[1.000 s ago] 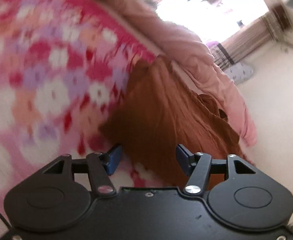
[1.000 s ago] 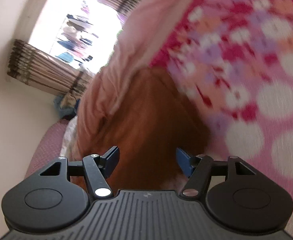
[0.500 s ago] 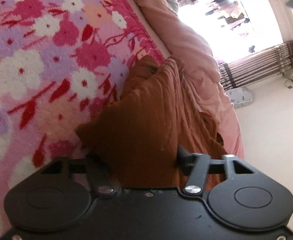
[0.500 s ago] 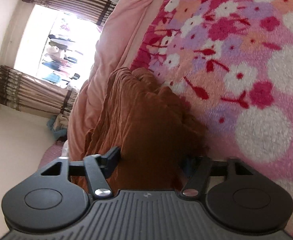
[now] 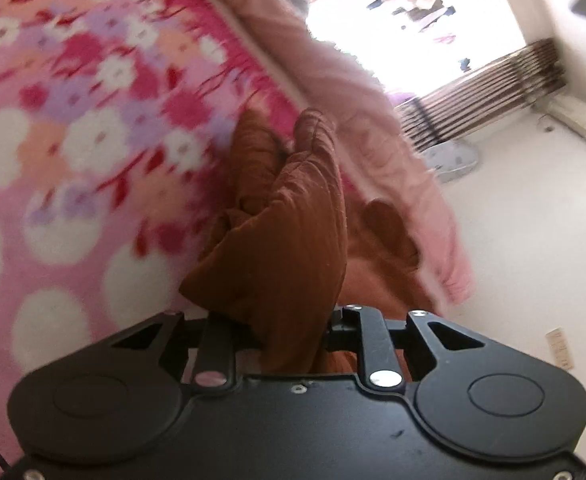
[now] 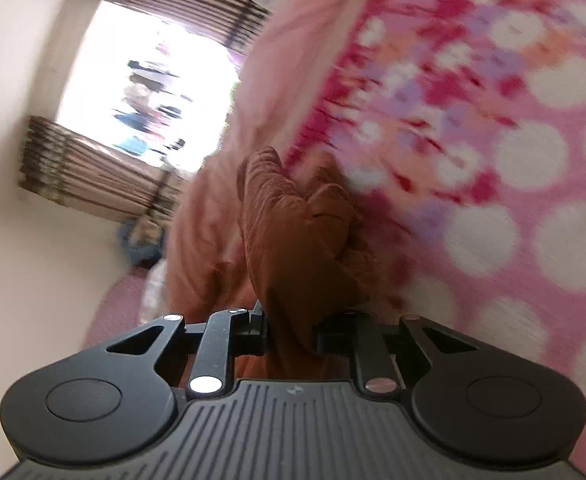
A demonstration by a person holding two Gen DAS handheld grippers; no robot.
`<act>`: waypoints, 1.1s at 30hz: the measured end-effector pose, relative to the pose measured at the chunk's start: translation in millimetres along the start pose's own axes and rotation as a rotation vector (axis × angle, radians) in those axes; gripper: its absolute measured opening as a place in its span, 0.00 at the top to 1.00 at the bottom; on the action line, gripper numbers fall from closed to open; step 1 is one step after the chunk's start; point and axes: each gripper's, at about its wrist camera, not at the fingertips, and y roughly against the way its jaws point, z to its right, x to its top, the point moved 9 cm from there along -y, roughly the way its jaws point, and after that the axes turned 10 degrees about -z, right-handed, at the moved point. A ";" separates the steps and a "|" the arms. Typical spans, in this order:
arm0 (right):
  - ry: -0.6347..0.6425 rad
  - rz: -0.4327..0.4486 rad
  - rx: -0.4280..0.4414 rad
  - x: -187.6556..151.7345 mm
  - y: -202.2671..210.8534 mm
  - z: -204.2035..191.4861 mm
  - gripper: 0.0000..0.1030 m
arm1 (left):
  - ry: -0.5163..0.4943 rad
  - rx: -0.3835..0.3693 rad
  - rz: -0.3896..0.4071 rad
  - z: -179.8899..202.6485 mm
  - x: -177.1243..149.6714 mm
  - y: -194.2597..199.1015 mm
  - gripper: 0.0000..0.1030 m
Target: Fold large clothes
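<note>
Your left gripper (image 5: 291, 332) was closing on a bunched fold of the rust-brown garment (image 5: 289, 240), and cloth filled the gap so fully that both fingertips were buried from sight. Your right gripper (image 6: 291, 334) was closing on another gathered part of the same garment (image 6: 293, 236), its pads likewise hidden. The garment rose in a crumpled ridge from the floral pink blanket (image 5: 93, 152), its far end resting against a plain pink quilt (image 5: 373, 120) at the blanket's edge. Motion blur smeared the blanket's flowers. Beyond the quilt, the window (image 6: 145, 92) was glared out; striped curtains (image 6: 89, 168) framed it.
</note>
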 end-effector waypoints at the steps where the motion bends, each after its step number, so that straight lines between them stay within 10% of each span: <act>1: -0.012 -0.006 -0.015 -1.7 -4.0 9.4 0.78 | 0.009 0.002 -0.003 -6.3 -2.7 -3.1 0.76; 10: -0.063 -0.032 0.057 -7.2 -11.9 41.0 0.64 | 0.007 0.005 -0.016 -25.3 -4.2 -1.6 0.50; 16: 0.038 0.014 -0.124 1.6 25.6 31.1 0.40 | -0.010 0.072 0.035 -32.5 11.0 52.2 0.46; 21: 0.266 0.179 -0.275 4.4 58.9 -9.2 0.44 | -0.186 0.217 0.212 1.3 18.4 102.0 0.48; 26: 0.514 0.180 -0.225 -25.8 42.5 -68.5 0.65 | -0.305 0.115 0.167 48.6 -0.7 80.3 0.47; 33: 0.585 0.084 -0.283 -45.4 -7.8 -58.0 0.71 | -0.327 0.201 0.078 32.4 -9.9 19.6 0.48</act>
